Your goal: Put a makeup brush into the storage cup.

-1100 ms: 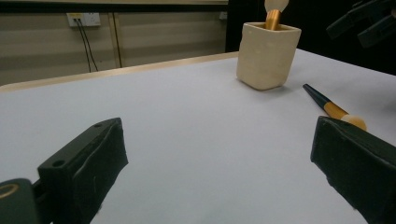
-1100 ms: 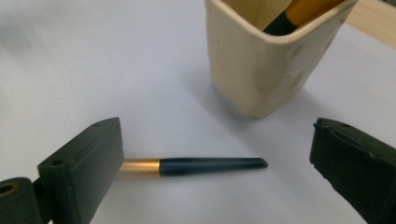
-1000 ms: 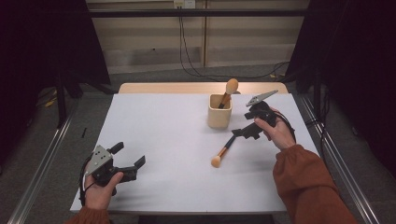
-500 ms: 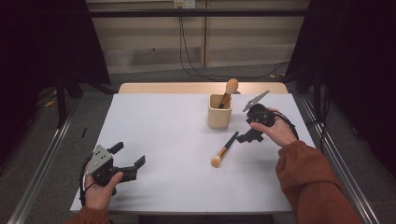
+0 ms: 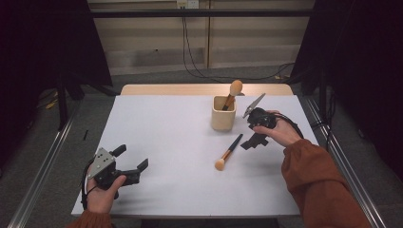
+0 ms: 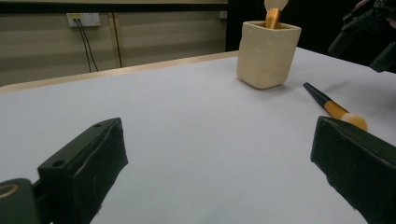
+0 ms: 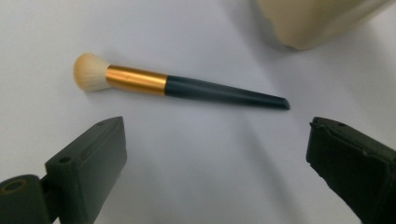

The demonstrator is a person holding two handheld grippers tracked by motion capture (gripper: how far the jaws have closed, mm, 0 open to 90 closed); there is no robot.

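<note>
Now your right hand-held gripper (image 5: 250, 141) has let go — jaws wide — leaving the brush (image 5: 229, 152) flat beside the cup (image 5: 223, 114), not inside.

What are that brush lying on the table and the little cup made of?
The brush seems to have soft pale bristles, a shiny gold collar that looks like metal, and a dark matte handle, wood or plastic. The cup looks like pale unvarnished wood, though matte ceramic is possible.

No readable text, no labels, brand marks, numbers or signs anywhere, brush (image 7: 182, 87) handle plain, cup (image 5: 223, 113) blank, table (image 5: 166, 137) surface unmarked, wall socket (image 6: 84, 19) at upper left of the left gripper view unlettered
</note>
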